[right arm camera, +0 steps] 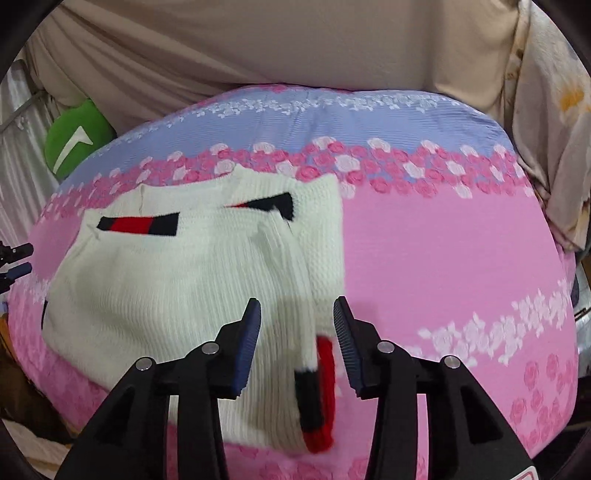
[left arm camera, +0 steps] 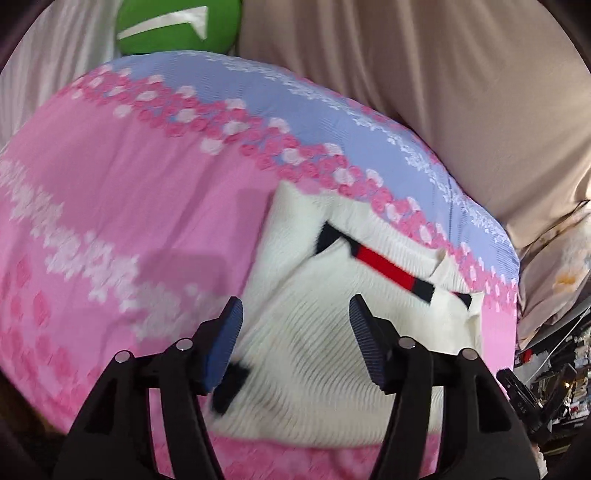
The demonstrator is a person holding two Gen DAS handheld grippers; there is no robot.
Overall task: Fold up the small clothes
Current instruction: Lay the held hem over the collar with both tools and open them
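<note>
A small white knitted sweater (left arm camera: pixel 317 321) with navy and red stripes lies on a pink and lilac floral bed cover (left arm camera: pixel 110 206). It is partly folded, with a sleeve laid over the body. My left gripper (left arm camera: pixel 295 314) is open and empty, just above the sweater's lower part. In the right wrist view the sweater (right arm camera: pixel 177 280) lies left of centre, its red and navy cuff (right arm camera: pixel 319 398) near the front edge. My right gripper (right arm camera: pixel 297 314) is open and empty above that folded sleeve. The left gripper's fingertips (right arm camera: pixel 16 258) show at the far left edge.
A green cushion (left arm camera: pixel 177 26) sits behind the bed cover (right arm camera: pixel 443 240), also in the right wrist view (right arm camera: pixel 75 136). Beige cloth (right arm camera: pixel 258 48) drapes behind. A floral cloth (right arm camera: pixel 554 129) hangs at the right. Clutter (left arm camera: pixel 554 376) lies beyond the bed's right edge.
</note>
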